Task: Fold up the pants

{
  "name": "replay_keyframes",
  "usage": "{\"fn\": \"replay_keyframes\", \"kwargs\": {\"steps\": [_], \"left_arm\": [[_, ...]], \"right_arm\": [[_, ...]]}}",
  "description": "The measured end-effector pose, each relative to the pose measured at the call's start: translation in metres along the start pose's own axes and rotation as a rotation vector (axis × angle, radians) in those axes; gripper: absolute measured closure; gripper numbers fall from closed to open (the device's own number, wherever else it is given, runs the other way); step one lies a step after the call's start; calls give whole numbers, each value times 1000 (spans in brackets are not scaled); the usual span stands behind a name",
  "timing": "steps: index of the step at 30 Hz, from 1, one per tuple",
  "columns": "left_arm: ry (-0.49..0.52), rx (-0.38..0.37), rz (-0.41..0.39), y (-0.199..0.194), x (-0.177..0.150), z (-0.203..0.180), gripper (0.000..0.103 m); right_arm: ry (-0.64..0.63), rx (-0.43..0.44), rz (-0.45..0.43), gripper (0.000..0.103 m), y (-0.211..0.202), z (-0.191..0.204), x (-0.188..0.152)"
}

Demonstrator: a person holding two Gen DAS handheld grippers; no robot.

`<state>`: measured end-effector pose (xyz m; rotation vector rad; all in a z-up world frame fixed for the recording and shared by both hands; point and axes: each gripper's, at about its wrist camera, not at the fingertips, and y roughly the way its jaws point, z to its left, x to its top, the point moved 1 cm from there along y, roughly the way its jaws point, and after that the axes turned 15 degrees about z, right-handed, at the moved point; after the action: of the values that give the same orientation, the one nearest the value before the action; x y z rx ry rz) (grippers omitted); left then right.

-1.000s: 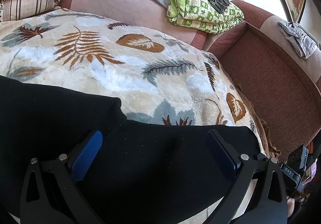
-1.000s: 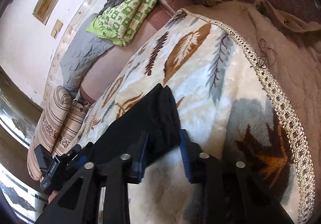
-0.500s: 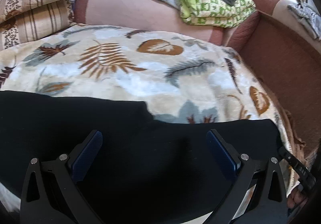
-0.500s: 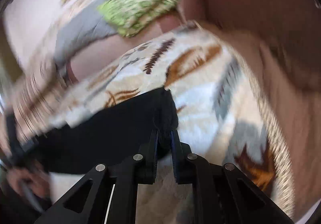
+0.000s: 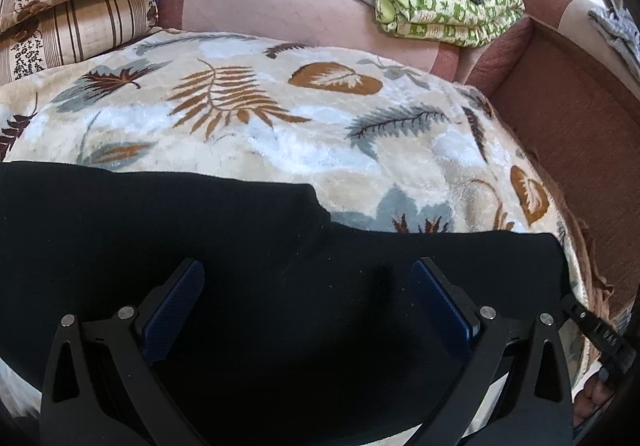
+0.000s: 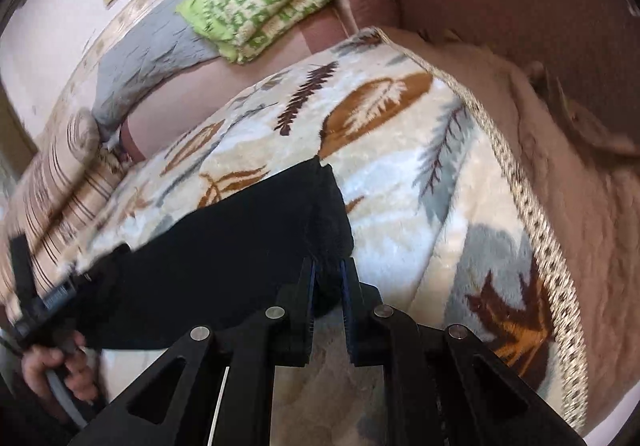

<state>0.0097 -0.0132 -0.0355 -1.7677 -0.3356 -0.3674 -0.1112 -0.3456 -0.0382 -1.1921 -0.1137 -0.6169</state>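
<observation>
My right gripper [image 6: 328,278] seems clamped on the black pants' [image 6: 240,246] corner; my left gripper [image 5: 308,310] gapes above them on the leaf-print blanket [image 5: 260,126].

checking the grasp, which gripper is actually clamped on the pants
The right gripper: its jaws are pinched on the black pants corner. The left gripper is wide open above them.

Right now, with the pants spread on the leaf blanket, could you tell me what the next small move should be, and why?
Probably close the left gripper on the black pants. Its fingers stand wide apart over the cloth and hold nothing, while the right gripper already pinches the pants' corner on the leaf blanket. Lifting with one corner alone would likely skew the fold.
</observation>
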Motion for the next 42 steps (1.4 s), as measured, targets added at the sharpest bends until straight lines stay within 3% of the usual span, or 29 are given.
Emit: {"fn": "replay_keyframes", "kwargs": {"steps": [7,10,15,18,19,21,25,28,32,37,42], "left_arm": [[27,77,26,8,-1,-9,0],[22,75,27,8,-1,-9,0],[-50,-47,7,-6,4,7,0],[-132,-159,15,-29,13,26,0],[-155,-173,-7,-39,16,35,0],[-193,-125,-56,-59,22,55,0],[-255,-63,-75,-63,27,91,0],[-378,-135,-8,-44,23,111,0],[-403,-179,-7,-40,20,113,0],[-383,-187,-27,-45,19,109,0],[-410,-209,-35,-47,18,116,0]], "right_arm": [[63,60,-20,92,1,-8,-3],[55,51,-31,91,1,-6,-3],[95,98,-24,92,-5,-9,-1],[42,114,-79,93,-19,4,0],[11,128,-99,93,-23,11,1],[-60,181,-119,93,-29,29,0],[-169,294,-106,93,-26,73,-4],[-249,407,-60,93,-16,115,-7],[-339,490,12,93,6,167,-17],[-443,512,87,93,37,226,-31],[-500,470,152,93,61,255,-48]]}}
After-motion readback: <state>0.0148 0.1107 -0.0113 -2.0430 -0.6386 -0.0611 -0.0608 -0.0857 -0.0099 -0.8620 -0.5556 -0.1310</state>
